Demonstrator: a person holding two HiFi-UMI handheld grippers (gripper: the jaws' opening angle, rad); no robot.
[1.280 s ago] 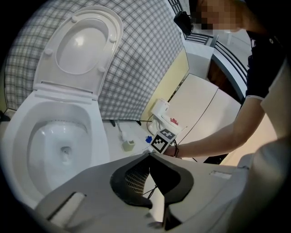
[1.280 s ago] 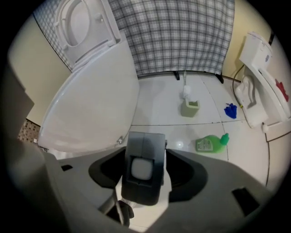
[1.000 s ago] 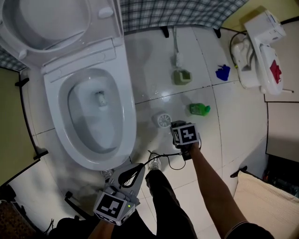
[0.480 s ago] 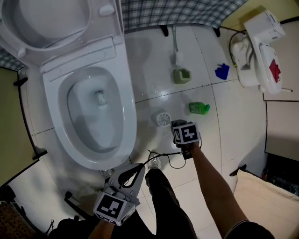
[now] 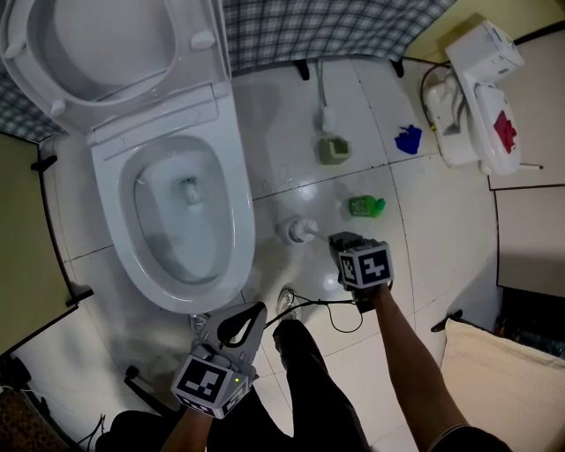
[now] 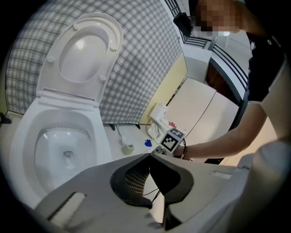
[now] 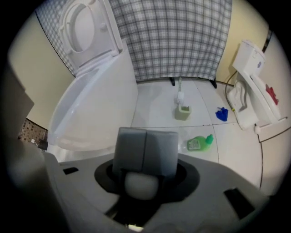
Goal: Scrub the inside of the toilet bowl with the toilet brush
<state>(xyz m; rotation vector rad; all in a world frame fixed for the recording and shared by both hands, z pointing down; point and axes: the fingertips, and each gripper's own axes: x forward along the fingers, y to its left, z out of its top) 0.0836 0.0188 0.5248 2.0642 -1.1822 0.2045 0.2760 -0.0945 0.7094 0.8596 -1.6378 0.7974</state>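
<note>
The white toilet (image 5: 243, 221) stands at the left with its lid (image 5: 106, 44) raised and its bowl (image 5: 181, 221) open. Beside it on the floor is the white toilet brush with its holder (image 5: 298, 231). My right gripper (image 5: 346, 244) points steeply down just right of the brush. In the right gripper view its jaws (image 7: 145, 150) have just been closing and are shut on the brush's rounded white handle (image 7: 141, 185). My left gripper (image 5: 240, 325) hovers low near the bowl's front rim, its fingertips together (image 6: 149, 157) and nothing in it.
A green bottle (image 5: 364, 207) lies on the tiles, with a small green cup (image 5: 334, 150) and a blue scrap (image 5: 408, 139) beyond it. A white appliance (image 5: 477, 97) stands at the right and a checked cloth (image 5: 335, 22) hangs behind. A black cable (image 5: 331, 309) trails by my leg (image 5: 313, 380).
My right gripper has risen with the brush handle in its jaws. The white brush end by the toilet now shows from the side instead of from above. The left gripper has stayed put.
</note>
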